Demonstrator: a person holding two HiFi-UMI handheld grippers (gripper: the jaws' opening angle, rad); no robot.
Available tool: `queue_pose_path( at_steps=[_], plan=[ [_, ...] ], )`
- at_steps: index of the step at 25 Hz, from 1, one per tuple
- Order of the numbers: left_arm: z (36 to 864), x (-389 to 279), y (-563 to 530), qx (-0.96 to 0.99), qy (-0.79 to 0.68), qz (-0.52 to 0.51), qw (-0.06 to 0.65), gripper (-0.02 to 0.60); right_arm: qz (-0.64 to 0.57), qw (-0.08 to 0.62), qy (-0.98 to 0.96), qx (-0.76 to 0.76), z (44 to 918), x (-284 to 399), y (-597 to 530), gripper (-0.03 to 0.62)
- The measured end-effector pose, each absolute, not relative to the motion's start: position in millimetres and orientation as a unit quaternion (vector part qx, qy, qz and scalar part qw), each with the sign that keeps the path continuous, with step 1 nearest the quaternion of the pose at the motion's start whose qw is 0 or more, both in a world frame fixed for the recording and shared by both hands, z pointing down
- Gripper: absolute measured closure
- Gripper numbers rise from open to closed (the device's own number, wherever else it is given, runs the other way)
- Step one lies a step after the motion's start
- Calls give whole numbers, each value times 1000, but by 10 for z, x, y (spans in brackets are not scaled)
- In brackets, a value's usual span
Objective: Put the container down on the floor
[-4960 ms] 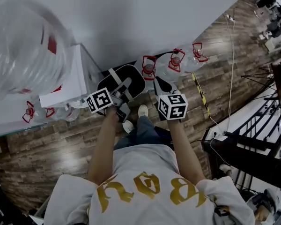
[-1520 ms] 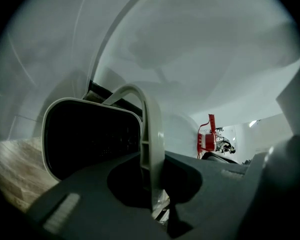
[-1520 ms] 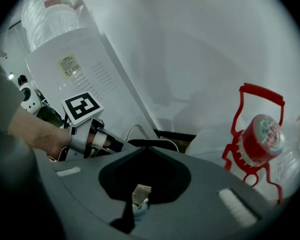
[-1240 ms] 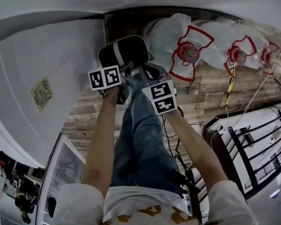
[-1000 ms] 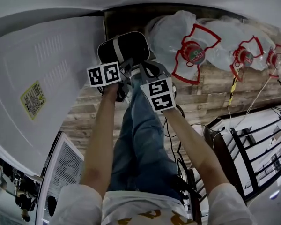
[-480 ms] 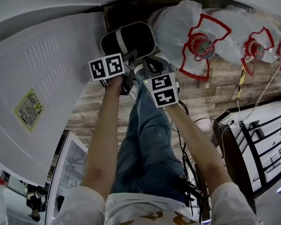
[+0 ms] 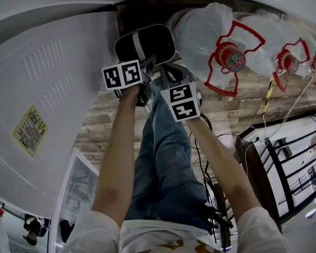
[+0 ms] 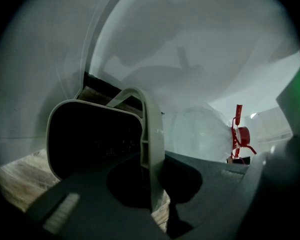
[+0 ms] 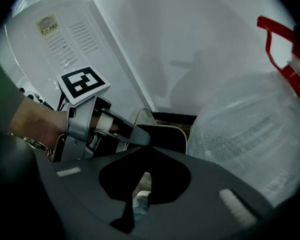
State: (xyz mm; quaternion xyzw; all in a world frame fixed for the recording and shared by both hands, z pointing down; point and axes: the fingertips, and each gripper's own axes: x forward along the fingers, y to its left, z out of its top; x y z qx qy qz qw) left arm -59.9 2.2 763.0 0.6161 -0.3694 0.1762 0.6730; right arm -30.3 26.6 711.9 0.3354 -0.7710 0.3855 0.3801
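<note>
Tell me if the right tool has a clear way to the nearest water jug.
Probably yes: the right tool is shut and empty, and the jug lies right beside it with nothing between; it would need opening first.

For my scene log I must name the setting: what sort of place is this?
Probably an indoor storage or utility corner: large wrapped water jugs on a wood-plank floor, beside a white appliance.

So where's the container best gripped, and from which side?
By the handle, from above. It is a thin flat grey band arching clear over the open top of the container, so the jaws can close across its thickness. The left gripper is shut on it that way.
</note>
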Motion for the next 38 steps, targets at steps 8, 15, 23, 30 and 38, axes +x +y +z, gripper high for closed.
queue_pose_path(
  at_steps=[8, 15, 23, 30, 38],
  plan=[
    [7754, -653, 30, 607, -378, 171, 678, 560, 380, 388, -777, 318, 7178, -329, 322, 568],
    [7872, -676, 93, 599, -387, 188, 675, 560, 381, 385, -777, 320, 7225, -321, 297, 568],
    [7937, -713, 97, 596, -399, 194, 669, 560, 379, 376, -778, 331, 7245, -272, 239, 568],
    [7852, -672, 70, 595, -399, 181, 674, 560, 385, 376, -773, 336, 7229, -222, 308, 568],
    [7712, -585, 10, 609, -392, 165, 669, 560, 387, 378, -773, 332, 7248, -248, 315, 568]
  ],
)
